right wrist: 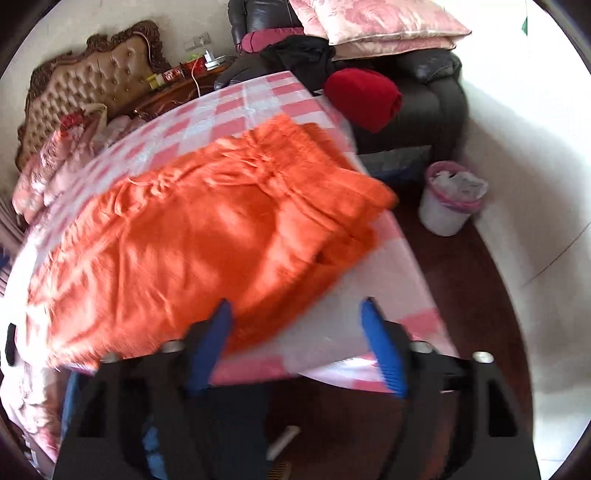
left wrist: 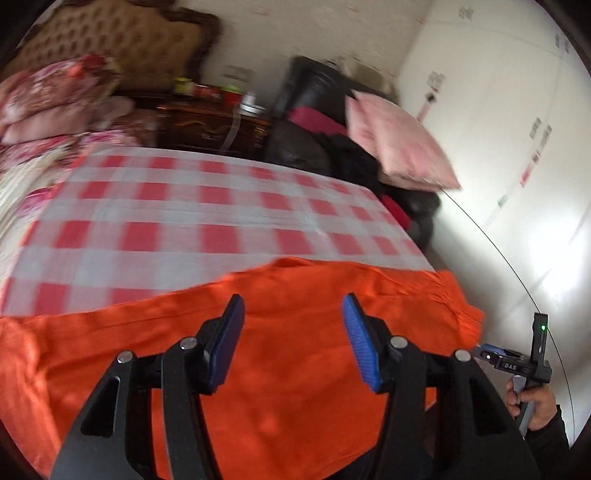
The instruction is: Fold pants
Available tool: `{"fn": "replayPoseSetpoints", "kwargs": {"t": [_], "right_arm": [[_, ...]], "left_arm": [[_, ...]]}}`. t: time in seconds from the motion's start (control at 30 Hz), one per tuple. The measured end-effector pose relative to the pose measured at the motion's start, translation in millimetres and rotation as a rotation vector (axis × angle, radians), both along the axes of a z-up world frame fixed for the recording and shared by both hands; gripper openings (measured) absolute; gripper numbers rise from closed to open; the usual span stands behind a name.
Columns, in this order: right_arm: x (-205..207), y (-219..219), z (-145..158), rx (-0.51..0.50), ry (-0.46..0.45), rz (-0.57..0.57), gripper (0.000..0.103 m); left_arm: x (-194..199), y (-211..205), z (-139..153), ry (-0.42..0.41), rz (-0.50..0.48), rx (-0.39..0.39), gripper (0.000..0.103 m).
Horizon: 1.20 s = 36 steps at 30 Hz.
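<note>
The left tool (left wrist: 293, 317) hangs over the near part of the orange pants (left wrist: 258, 332), its blue ribbed pads spread wide with nothing between them. The right tool (right wrist: 295, 325) hovers off the near right corner of the table (right wrist: 417, 325), its pads likewise spread and empty, one pad over the hem edge of the cloth and the other over bare tablecloth.

The pants (right wrist: 207, 236) lie spread along the near edge of the table, what looks like the gathered waistband toward the far right edge, where it slightly overhangs. They seem not yet folded across their length.

To do this step well, I judge each tool should pinch both layers at an edge, close to a corner, then lift just clear and carry the cloth over evenly, so the edges meet and no slack bunches in the middle.

The fabric is thin, soft and wrinkled, likely to drape and slip. The checked pink-and-white tablecloth (left wrist: 184, 206) is smooth and flat. Beyond the far edge stand a dark leather armchair (right wrist: 424, 103) bearing plump pink pillows (right wrist: 376, 26), and a tufted headboard (right wrist: 88, 85).
</note>
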State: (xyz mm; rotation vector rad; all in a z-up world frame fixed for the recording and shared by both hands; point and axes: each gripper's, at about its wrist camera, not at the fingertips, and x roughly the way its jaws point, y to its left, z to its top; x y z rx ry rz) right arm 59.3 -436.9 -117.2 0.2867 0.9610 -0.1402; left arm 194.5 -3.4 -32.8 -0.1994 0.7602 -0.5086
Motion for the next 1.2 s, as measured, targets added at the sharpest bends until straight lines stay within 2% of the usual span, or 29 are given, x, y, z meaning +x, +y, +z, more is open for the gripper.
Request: {"fn": "replayPoseSetpoints", "kwargs": {"t": [0.13, 0.23, 0.27, 0.33, 0.43, 0.47, 0.5, 0.57, 0.63, 0.67, 0.77, 0.87, 0.93, 1.0, 1.1, 1.13, 1.2], "right_arm": [[-29, -39, 17, 0.073, -0.059, -0.078, 0.073], [-29, -59, 28, 0.138, -0.093, -0.076, 0.069], [-25, -60, 32, 0.133, -0.100, -0.075, 0.069], [-12, -58, 43, 0.122, -0.131, -0.045, 0.065], [16, -43, 48, 0.078, -0.130, 0.027, 0.059], [27, -40, 45, 0.045, -0.096, 0.029, 0.050], [40, -40, 43, 0.032, -0.061, 0.014, 0.044], [60, -39, 51, 0.028, -0.079, 0.043, 0.043], [90, -30, 56, -0.054, -0.060, 0.116, 0.043], [100, -27, 57, -0.059, -0.058, 0.132, 0.043], [144, -32, 51, -0.008, -0.010, 0.165, 0.044], [177, -36, 41, 0.111, 0.050, 0.207, 0.044], [192, -37, 34, 0.118, 0.101, 0.209, 0.044], [199, -39, 26, 0.115, 0.133, 0.184, 0.010], [194, -58, 27, 0.162, 0.086, 0.068, 0.006], [193, -63, 25, 0.148, 0.087, 0.024, 0.000], [190, -66, 18, 0.098, 0.100, -0.043, 0.000]], "left_arm": [[-11, -67, -17, 0.041, -0.128, -0.053, 0.055], [-30, -106, -42, 0.092, -0.214, -0.063, 0.054], [-34, -114, -49, 0.108, -0.234, -0.064, 0.054], [-46, -135, -62, 0.148, -0.281, -0.060, 0.043], [-66, -159, -78, 0.178, -0.360, -0.021, 0.041], [-69, -162, -83, 0.189, -0.369, -0.015, 0.041], [-73, -162, -87, 0.189, -0.366, -0.012, 0.041], [-75, -155, -89, 0.148, -0.311, 0.011, 0.041], [-75, -146, -91, 0.114, -0.257, 0.038, 0.041], [-73, -140, -93, 0.121, -0.244, 0.038, 0.041], [-74, -125, -95, 0.128, -0.212, 0.030, 0.041], [-72, -103, -93, 0.130, -0.171, 0.027, 0.041], [-71, -86, -94, 0.132, -0.132, 0.022, 0.041], [-68, -72, -94, 0.136, -0.096, 0.028, 0.041], [-62, -57, -101, 0.159, -0.054, 0.032, 0.041], [-60, -53, -105, 0.173, -0.040, 0.030, 0.038], [-60, -49, -106, 0.165, -0.038, 0.026, 0.037]]}}
